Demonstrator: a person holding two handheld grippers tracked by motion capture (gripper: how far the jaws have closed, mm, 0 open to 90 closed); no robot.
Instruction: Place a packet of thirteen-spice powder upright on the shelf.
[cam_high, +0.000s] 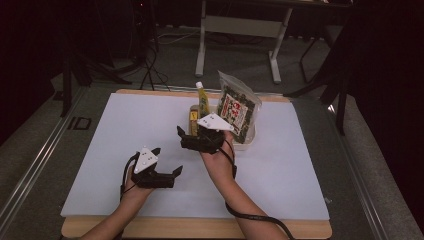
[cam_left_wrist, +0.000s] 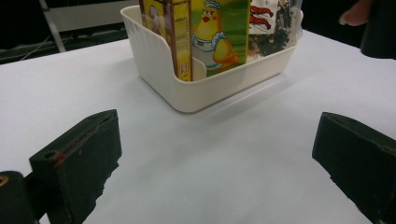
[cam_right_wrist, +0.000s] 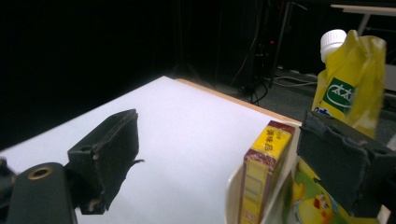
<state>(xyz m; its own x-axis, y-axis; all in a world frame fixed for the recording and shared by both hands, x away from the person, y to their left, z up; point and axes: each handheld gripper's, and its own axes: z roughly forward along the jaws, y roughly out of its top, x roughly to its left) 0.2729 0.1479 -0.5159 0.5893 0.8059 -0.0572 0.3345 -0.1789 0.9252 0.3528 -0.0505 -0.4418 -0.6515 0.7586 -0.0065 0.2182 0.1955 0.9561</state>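
Dim room, dark floor, a desk frame at the top of the high view. White board on a wooden table, matte and smooth.

The cream plastic basket sits upper centre of the left gripper view, just right of centre in the high view. Rigid ribbed walls, rounded corners, one cut-down side. Packed upright in it: a slim yellow carton, a green-yellow carton with a cartoon chick, a yellow spouted pouch with a white screw cap, and a crinkly clear bag of dark seaweed snack.

My right gripper hangs just at the basket's near-left edge, jaws spread wide, nothing between them; the slim carton stands lower right in its own view. My left gripper rests lower left of centre, spread too, empty.

Handling judgement:
- slim carton: light, stiff cardboard, glossy; take it across the flat broad faces near the top, gently, since the panels would dent
- pouch: soft, floppy, probably heaviest; grip at the stiff neck below the cap
- seaweed bag: very light, slippery film, brittle contents; pinch the top seal only
- basket: light, could slide on the board
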